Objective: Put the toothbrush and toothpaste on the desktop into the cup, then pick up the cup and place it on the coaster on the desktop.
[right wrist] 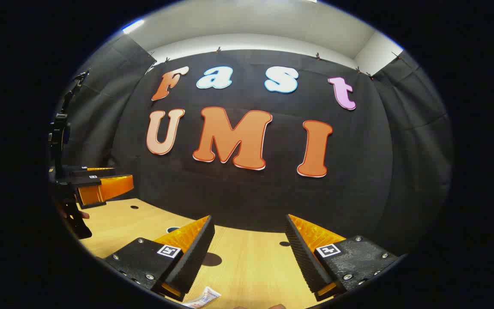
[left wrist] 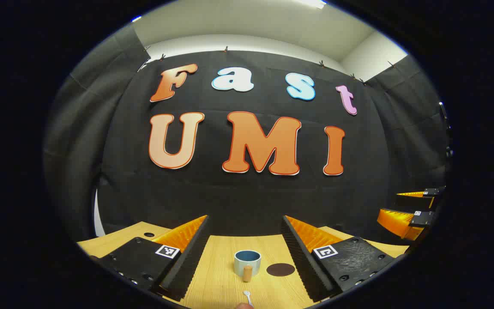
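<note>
Left gripper view: nearest the camera, at the bottom edge, the white head of the toothbrush (left wrist: pixel 247 296) lies on the wooden desktop (left wrist: pixel 217 279), with the rest of it cut off by the edge. The left gripper (left wrist: pixel 245 246) has its two fingers spread wide apart, holding nothing, and hangs above the desktop. Between the fingers, farther off, stands the blue cup (left wrist: pixel 247 262), upright and open at the top. A small tan cylinder (left wrist: pixel 247 273) stands touching or just in front of the cup's near wall; what it is cannot be told. Just to the right of the cup lies the dark round coaster (left wrist: pixel 280 269), flat on the wood and apart from the cup. At the far right edge the right gripper (left wrist: pixel 410 210) appears, its fingers parted and empty. Right gripper view: nearest the camera, at the bottom edge, the end of the toothpaste (right wrist: pixel 202 297) lies on the desktop (right wrist: pixel 247 266), just beside the left finger. The right gripper (right wrist: pixel 249 244) is wide open with nothing between its fingers. At the far left the left gripper (right wrist: pixel 101 184) shows above the desktop. The coaster (right wrist: pixel 212 259) lies partly hidden behind the near left finger.
</note>
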A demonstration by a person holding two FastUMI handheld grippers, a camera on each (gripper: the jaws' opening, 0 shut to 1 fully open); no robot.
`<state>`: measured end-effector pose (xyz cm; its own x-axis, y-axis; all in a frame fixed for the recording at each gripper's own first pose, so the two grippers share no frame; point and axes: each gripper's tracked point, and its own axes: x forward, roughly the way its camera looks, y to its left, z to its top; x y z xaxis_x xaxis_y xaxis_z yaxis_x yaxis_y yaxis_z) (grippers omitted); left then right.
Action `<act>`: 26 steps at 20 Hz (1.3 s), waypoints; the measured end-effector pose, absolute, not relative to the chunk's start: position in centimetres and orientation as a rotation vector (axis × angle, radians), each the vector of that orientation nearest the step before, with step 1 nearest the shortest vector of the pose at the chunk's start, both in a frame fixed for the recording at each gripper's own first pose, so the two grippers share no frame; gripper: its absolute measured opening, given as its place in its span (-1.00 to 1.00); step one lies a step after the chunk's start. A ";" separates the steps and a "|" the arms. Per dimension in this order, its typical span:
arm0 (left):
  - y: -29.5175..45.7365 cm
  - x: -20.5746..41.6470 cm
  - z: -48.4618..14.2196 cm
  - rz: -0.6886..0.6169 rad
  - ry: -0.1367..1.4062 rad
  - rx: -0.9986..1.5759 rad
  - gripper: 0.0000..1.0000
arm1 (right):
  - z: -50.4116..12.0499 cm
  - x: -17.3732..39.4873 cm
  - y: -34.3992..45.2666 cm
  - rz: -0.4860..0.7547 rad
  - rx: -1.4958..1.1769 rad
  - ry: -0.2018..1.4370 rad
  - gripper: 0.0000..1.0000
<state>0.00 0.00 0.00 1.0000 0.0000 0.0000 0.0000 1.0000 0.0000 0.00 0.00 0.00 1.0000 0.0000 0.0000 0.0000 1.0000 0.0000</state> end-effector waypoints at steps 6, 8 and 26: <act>3.0 -1.2 1.3 0.020 0.018 0.017 0.94 | 1.4 -0.4 1.3 0.006 0.010 -0.008 1.00; 4.0 -0.7 1.1 0.029 0.036 0.016 0.94 | 1.2 0.0 1.4 0.004 0.010 0.002 0.96; 1.0 3.2 -1.7 0.036 0.121 0.084 0.94 | -2.5 2.3 1.6 0.056 0.063 0.167 0.96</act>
